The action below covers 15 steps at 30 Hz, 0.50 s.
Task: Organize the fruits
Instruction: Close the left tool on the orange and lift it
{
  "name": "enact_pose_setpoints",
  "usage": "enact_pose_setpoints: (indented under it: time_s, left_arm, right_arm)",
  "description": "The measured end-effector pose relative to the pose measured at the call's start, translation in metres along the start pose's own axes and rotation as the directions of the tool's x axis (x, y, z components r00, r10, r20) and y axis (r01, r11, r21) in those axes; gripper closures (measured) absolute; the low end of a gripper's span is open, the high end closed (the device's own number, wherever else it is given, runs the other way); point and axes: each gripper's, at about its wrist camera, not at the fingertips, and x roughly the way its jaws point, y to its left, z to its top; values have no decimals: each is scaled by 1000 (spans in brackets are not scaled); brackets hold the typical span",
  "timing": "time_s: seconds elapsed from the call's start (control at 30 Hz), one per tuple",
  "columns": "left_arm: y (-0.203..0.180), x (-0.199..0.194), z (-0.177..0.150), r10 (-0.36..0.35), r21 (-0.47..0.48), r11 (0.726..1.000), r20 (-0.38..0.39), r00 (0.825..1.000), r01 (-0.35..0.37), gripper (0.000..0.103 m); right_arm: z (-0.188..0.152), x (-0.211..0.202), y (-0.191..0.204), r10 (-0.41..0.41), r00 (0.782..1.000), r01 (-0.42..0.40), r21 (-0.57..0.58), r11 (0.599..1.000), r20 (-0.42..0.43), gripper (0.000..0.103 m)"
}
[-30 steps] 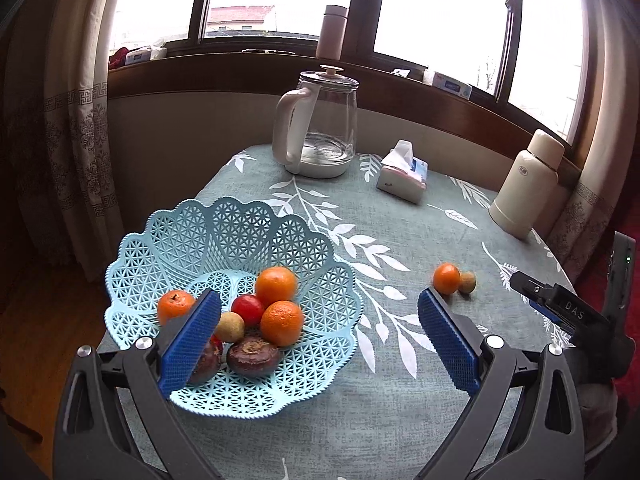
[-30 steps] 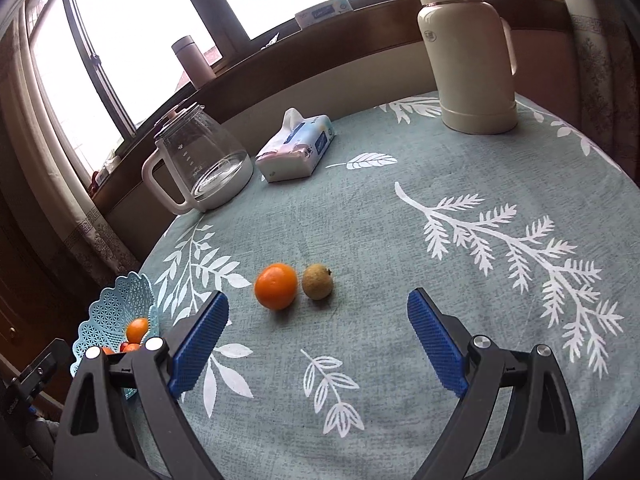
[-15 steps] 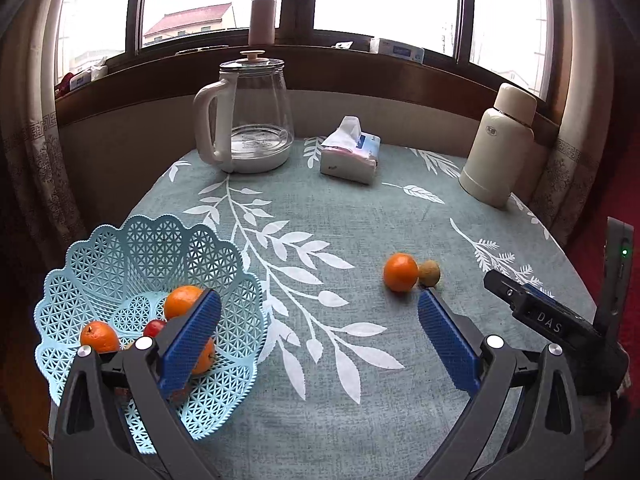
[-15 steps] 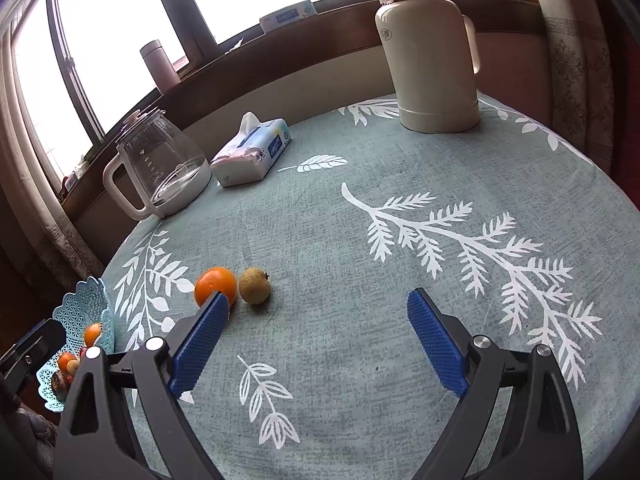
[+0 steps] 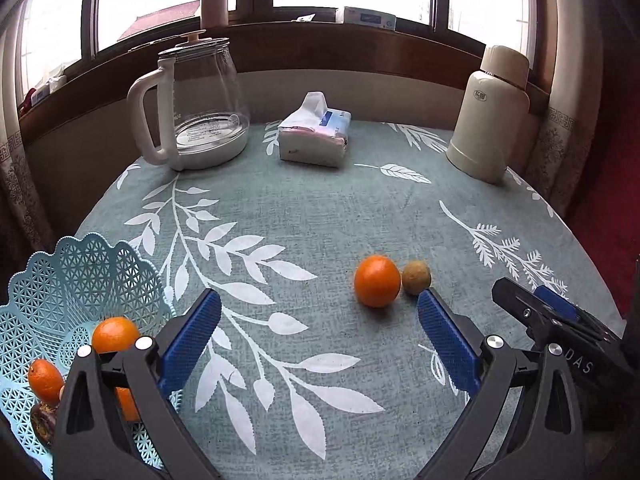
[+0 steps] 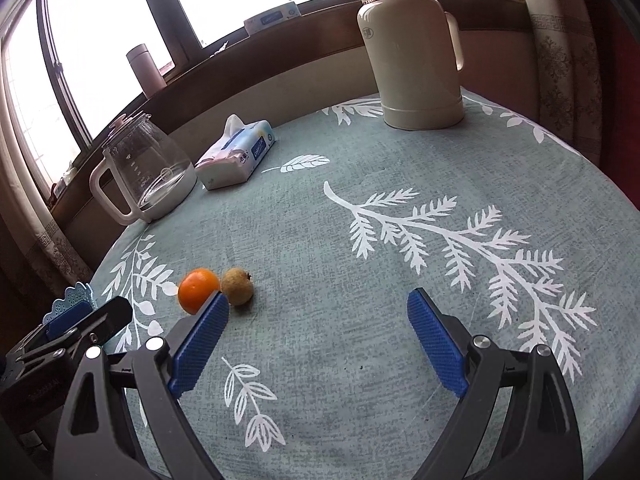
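An orange (image 5: 377, 281) and a small brown-green fruit (image 5: 416, 277) lie side by side, touching, on the leaf-patterned tablecloth; both also show in the right wrist view, the orange (image 6: 197, 289) just beyond my left finger and the brown fruit (image 6: 237, 285) beside it. A light blue lattice basket (image 5: 76, 276) at the near left holds several oranges and a dark fruit. My left gripper (image 5: 319, 334) hangs open over bare cloth, short of the two loose fruits. My right gripper (image 6: 318, 336) is open too, with nothing between its fingers, and appears as a black tool (image 5: 560, 332) at the right.
A glass kettle (image 5: 200, 108) with a white handle, a tissue pack (image 5: 316, 136) and a cream thermos (image 5: 490, 114) stand along the table's far side by the window sill. The round table's edge curves close on the right.
My left gripper has swung right, away from the basket, and the loose orange and brown fruit now lie nearer its fingers. My right gripper has turned right, so the fruits slid left.
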Motion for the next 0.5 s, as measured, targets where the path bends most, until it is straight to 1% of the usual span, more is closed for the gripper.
enact_pose_setpoints:
  time_s: [0.2,0.27,0.3,0.37,0.4,0.5]
  left_arm:
    - [-7,28,2,-45,14,999,-50,998,46,4]
    - [-10,36,2,-57,23,998,-67,996,58,11]
    - [-11,39,2,-65,28,997,-73,995,67,13]
    - [-13,45,3,-81,35,996,-87,993,85,20]
    - [-14,48,4,-90,38,995,-95,991,94,22]
    - [-18,57,6,-116,51,991,-112,987,123,31]
  right_arm:
    - [-1,2,-4,-4,1000,4,24,1000,-8,13]
    - [0,3,-4,-3,1000,3,27,1000,-11,13]
    - [0,4,-4,-3,1000,3,26,1000,-12,13]
    - [0,4,-3,-3,1000,3,23,1000,-14,13]
    - [-1,5,-3,-3,1000,3,23,1000,-15,13]
    - [-1,5,-3,-1,1000,2,24,1000,-18,13]
